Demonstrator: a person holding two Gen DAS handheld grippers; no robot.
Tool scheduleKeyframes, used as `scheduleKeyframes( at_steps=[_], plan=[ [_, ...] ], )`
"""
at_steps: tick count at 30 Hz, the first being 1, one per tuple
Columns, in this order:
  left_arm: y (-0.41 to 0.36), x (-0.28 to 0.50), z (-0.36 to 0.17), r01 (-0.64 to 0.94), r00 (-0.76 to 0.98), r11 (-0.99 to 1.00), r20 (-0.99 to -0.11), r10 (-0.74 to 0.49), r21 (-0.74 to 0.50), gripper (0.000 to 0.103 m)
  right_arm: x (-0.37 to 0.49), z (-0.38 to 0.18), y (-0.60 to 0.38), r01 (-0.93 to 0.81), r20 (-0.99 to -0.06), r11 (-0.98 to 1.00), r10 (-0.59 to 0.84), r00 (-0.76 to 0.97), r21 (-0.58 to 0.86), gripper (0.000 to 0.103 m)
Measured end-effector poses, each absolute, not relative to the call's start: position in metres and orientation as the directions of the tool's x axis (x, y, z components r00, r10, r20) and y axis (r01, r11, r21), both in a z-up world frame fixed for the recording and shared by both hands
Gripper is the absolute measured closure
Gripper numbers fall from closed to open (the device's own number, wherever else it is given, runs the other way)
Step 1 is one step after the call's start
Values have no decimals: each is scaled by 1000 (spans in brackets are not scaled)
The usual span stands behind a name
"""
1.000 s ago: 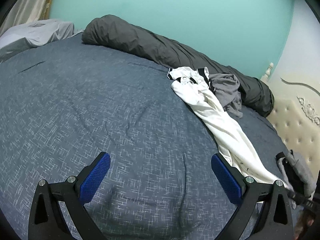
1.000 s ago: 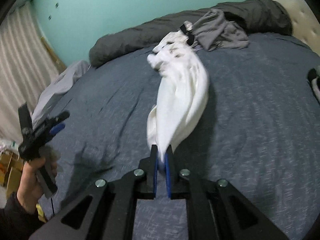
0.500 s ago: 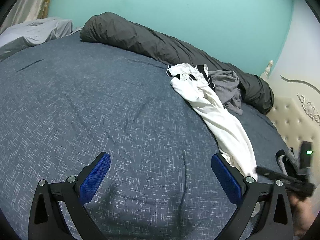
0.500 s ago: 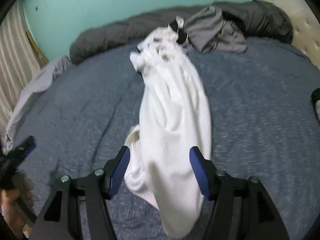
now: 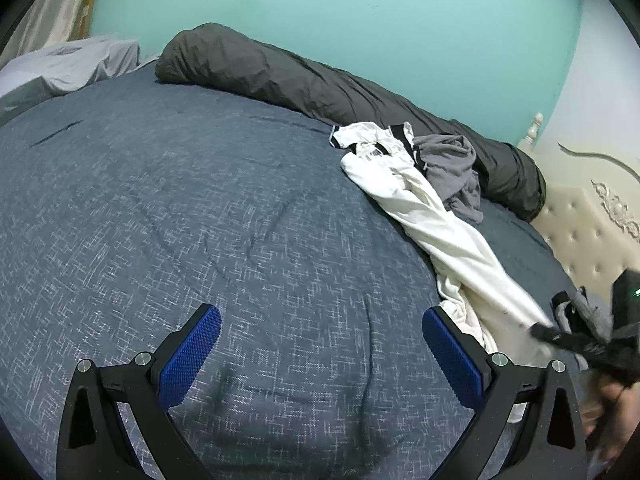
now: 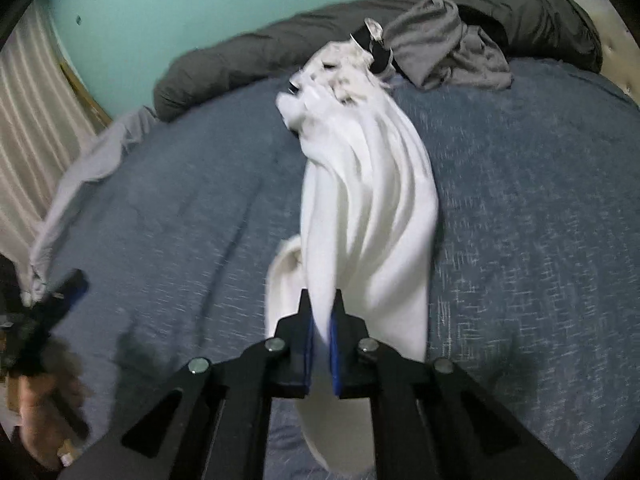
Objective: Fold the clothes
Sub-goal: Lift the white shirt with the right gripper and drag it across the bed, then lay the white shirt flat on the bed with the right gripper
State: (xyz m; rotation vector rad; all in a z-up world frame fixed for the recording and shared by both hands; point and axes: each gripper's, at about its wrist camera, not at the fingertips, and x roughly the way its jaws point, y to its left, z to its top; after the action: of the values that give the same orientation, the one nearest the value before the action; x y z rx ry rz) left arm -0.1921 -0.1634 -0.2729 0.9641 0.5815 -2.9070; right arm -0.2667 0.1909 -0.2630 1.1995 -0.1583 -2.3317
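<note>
- The bed (image 5: 200, 200), under a dark blue flecked cover, fills both views, with a teal wall (image 5: 360, 20) behind it.
- A long dark grey duvet roll (image 5: 280, 76) lies along the far edge of the bed, against the wall.
- The white garment (image 6: 368, 200) stretches in a long bunched strip across the bed; its far end, trimmed in black, lies just beside the duvet roll, and its near end is lifted into the right gripper.
- A crumpled grey garment (image 5: 456, 168) sits touching the far end of the white one, against the duvet roll.
- The right gripper (image 6: 322, 340) has its blue-padded jaws closed tight on a fold of the white garment's near end; cloth hangs down on both sides of them.
- The left gripper (image 5: 320, 356) hovers over bare cover with jaws spread wide and nothing between them; the white garment lies off to its right, just beyond the right-hand jaw.
</note>
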Motion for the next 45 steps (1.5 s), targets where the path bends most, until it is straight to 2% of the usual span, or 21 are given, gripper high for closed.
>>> scheduleKeyframes(
  at_steps=[10,17,22,26,29,30,34,36,41,44,45],
  plan=[
    [-138,-187,-268,55,-799,-934,-577,171,-353,0,-207,-199,233,427,-631,-799,-598,-493,424,97],
    [-111,-195,-272,3,-774,-941,-596,213,-340,0,-227,-234,268,242,-703,-904,-427,-569,353,97],
    [-99,-204,-279,-4,-758,-946,-616,214,-323,0,-254,-268,288,143,-769,-943,-327,-549,299,94],
    [-97,-211,-284,0,-749,-948,-628,211,-319,0,-255,-273,300,119,-787,-960,-276,-551,253,83],
    [-95,-213,-284,-1,-746,-947,-630,216,-323,0,-246,-269,307,119,-783,-966,-257,-567,231,80],
    [-94,-214,-284,-2,-745,-946,-630,217,-324,0,-243,-267,309,118,-781,-968,-250,-572,223,76],
    [-88,-213,-285,-12,-742,-947,-632,223,-320,0,-223,-267,287,252,-789,-944,-319,-525,215,73],
    [-86,-212,-284,-16,-741,-949,-634,222,-315,0,-215,-274,270,319,-810,-924,-349,-472,212,67],
    [-90,-208,-282,-9,-746,-950,-631,215,-314,0,-207,-306,228,425,-876,-896,-304,-375,129,63],
    [-94,-209,-283,-2,-744,-948,-633,215,-319,0,-209,-325,218,424,-897,-901,-260,-358,92,49],
    [-95,-209,-283,-1,-743,-947,-633,217,-322,0,-211,-330,217,419,-901,-905,-244,-359,78,48]
  ],
)
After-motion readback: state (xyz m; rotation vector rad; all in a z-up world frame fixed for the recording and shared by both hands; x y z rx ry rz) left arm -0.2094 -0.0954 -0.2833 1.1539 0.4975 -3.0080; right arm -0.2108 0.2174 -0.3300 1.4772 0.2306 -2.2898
